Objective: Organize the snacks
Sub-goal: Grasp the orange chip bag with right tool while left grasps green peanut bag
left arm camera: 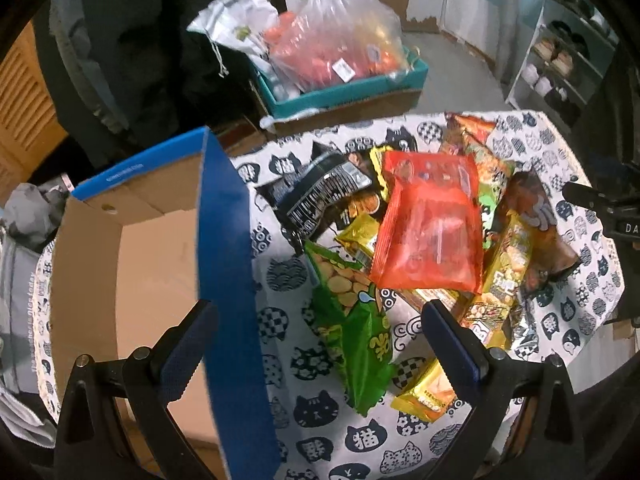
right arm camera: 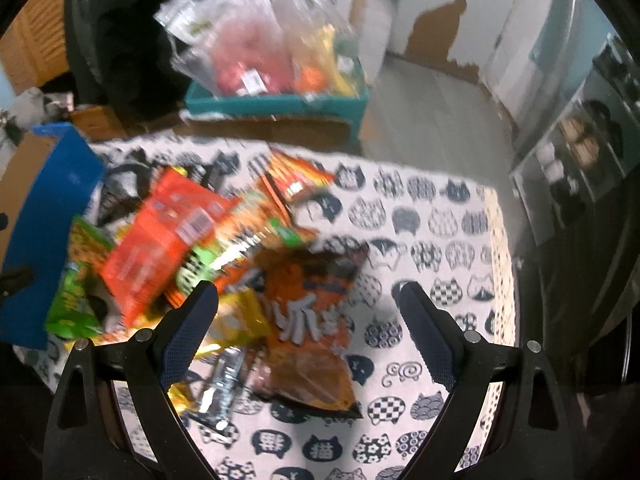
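A pile of snack packets lies on a cat-print cloth (left arm camera: 312,412). On top is a red packet (left arm camera: 430,224), with a green packet (left arm camera: 352,332), a black packet (left arm camera: 320,188), gold packets (left arm camera: 428,396) and a brown-orange packet (right arm camera: 308,320) around it. A blue-edged cardboard box (left arm camera: 152,260) stands open to the left. My left gripper (left arm camera: 320,328) is open above the box wall and the green packet. My right gripper (right arm camera: 310,308) is open above the brown-orange packet. Neither holds anything.
A teal box (left arm camera: 344,88) with clear plastic bags of goods stands on the floor beyond the table. A shelf unit (left arm camera: 560,52) is at the far right. The cloth's right side (right arm camera: 432,224) holds no packets. The right wrist view is motion-blurred.
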Available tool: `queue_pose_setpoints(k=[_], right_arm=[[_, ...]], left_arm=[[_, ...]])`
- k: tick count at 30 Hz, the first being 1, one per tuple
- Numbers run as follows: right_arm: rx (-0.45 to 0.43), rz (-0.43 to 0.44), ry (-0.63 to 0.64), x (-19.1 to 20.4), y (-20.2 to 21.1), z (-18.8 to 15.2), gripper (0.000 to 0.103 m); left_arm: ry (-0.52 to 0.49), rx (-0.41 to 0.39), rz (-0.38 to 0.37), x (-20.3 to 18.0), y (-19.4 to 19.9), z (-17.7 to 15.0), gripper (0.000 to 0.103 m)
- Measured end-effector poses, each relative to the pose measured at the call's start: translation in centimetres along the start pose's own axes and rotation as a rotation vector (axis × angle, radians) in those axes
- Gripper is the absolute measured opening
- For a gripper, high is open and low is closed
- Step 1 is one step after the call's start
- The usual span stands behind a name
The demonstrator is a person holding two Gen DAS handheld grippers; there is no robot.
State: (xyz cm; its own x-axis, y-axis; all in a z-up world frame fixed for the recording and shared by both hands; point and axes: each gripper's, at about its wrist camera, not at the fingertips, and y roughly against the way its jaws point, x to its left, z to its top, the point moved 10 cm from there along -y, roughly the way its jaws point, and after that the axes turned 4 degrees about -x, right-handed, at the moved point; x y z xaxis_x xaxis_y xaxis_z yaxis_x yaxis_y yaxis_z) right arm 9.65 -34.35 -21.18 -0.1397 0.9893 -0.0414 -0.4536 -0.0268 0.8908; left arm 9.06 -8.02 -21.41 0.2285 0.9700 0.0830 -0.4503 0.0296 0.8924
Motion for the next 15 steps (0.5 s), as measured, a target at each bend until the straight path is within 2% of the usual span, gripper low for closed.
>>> queue_pose_setpoints(k=[10,15], right_arm=[[0.13,-0.033,-0.045,-2.8,-4.7,-3.2,0.091],[0.18,0.018,-0.069,-2.6,-6.6,-4.1,0.091]], left_arm=[[0.003,0.108,0.025,-0.7,-4.3,-1.3,0.102],[-0.006,0.13,0.022,-1.0,-5.3,-1.8,0.102]])
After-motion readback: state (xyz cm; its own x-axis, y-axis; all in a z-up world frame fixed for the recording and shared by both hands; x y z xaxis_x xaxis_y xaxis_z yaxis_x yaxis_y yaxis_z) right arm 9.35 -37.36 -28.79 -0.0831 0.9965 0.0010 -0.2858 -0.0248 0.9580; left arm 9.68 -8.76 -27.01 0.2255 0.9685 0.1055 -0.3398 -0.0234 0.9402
